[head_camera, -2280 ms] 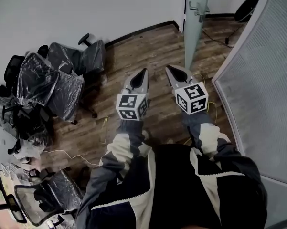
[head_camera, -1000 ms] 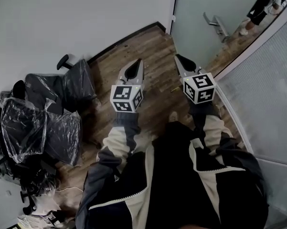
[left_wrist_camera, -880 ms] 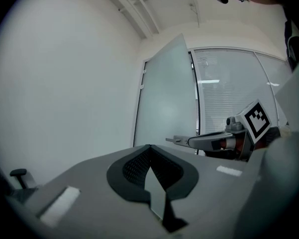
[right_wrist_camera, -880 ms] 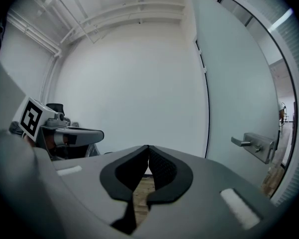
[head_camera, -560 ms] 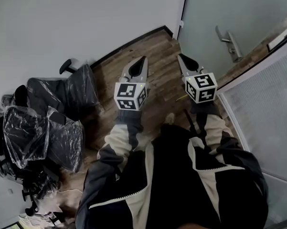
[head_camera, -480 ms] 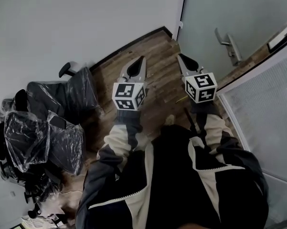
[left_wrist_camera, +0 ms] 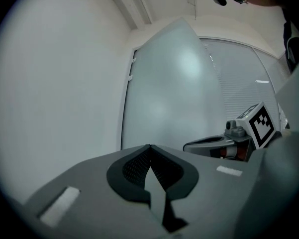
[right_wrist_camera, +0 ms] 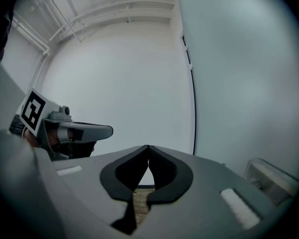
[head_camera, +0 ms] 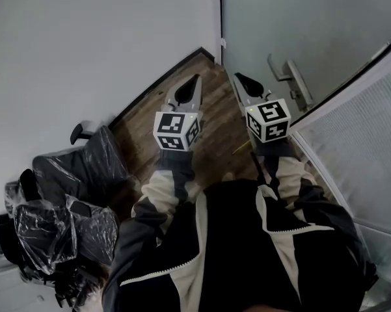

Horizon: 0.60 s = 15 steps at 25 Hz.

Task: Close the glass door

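The frosted glass door (head_camera: 299,25) fills the upper right of the head view, and its metal lever handle (head_camera: 288,80) lies just right of my right gripper (head_camera: 237,77). That gripper is shut with nothing in it and points toward the door's lower part, close beside the handle. My left gripper (head_camera: 194,80) is shut and empty too, and it points at the floor corner where wall and door meet. In the left gripper view the door (left_wrist_camera: 174,88) stands ahead behind the shut tips (left_wrist_camera: 148,146). The right gripper view has the door (right_wrist_camera: 239,68) at its right and the handle (right_wrist_camera: 268,179) low down.
A white wall (head_camera: 84,44) runs along the left. Office chairs wrapped in plastic (head_camera: 65,207) crowd the lower left. A frosted striped partition (head_camera: 371,155) stands at the right, next to the door's handle side. Dark wooden floor (head_camera: 215,129) lies between them.
The door, edge-on and open earlier, now shows its broad face near the partition. Both shut grippers have come closer to it, and the chairs have slid to the lower left.
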Tool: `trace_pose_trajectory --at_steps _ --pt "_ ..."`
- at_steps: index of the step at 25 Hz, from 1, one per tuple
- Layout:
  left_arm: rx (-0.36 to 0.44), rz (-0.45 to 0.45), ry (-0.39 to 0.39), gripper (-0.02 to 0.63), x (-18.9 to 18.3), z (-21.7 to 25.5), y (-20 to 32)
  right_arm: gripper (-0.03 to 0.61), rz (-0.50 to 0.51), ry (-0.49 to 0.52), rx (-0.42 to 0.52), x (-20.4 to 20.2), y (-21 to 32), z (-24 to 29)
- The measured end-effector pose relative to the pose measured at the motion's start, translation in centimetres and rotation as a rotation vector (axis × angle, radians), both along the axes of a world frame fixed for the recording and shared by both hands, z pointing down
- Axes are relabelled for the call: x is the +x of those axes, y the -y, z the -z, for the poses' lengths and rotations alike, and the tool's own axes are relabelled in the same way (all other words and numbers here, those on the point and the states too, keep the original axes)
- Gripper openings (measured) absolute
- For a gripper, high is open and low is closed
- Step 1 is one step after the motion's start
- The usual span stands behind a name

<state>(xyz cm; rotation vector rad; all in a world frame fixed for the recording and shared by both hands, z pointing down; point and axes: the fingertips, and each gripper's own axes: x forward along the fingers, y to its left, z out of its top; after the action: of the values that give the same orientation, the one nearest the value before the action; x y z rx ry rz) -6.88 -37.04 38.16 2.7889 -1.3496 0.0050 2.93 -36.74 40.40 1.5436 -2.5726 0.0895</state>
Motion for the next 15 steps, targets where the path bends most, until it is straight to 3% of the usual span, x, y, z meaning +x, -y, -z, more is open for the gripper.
trace_pose_trajectory --at_steps 7,15 --pt "-0.025 -0.191 0.017 0.003 7.9 -1.2 2.8 0.007 -0.183 0.011 -0.016 7.3 1.0 -0.5" --pt "-0.064 -0.572 0.025 0.003 17.9 -2.7 3.1 0.006 -0.51 0.029 -0.044 15.0 -0.9 -1.3"
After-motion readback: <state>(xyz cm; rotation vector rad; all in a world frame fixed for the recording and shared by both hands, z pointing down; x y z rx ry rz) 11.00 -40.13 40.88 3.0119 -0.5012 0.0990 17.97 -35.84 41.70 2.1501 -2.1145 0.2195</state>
